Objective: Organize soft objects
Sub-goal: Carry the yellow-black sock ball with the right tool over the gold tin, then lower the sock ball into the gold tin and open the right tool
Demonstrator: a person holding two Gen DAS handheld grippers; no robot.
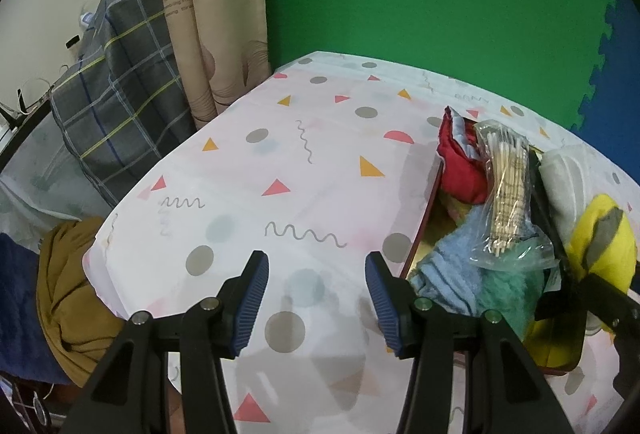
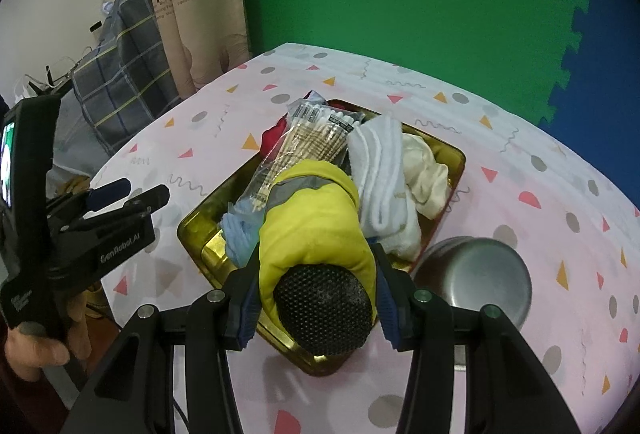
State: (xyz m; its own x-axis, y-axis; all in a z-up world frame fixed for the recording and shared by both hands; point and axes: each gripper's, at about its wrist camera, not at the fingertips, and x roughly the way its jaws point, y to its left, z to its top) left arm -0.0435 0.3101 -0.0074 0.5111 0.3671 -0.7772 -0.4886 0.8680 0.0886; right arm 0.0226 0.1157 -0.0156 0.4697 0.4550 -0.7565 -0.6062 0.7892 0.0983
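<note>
A gold tray with a red outer rim sits on the patterned tablecloth and holds soft things: a red cloth, a light blue towel, a teal fluffy cloth, white socks, a cream cloth and a clear bag of cotton swabs. My right gripper is shut on a yellow item with a grey band and a black dotted end, held over the tray's near side; it also shows in the left wrist view. My left gripper is open and empty, left of the tray.
A steel bowl stands just right of the tray's near corner. The table ends at the left, where a plaid cushion, a curtain and a mustard cloth lie beyond. A green wall is behind.
</note>
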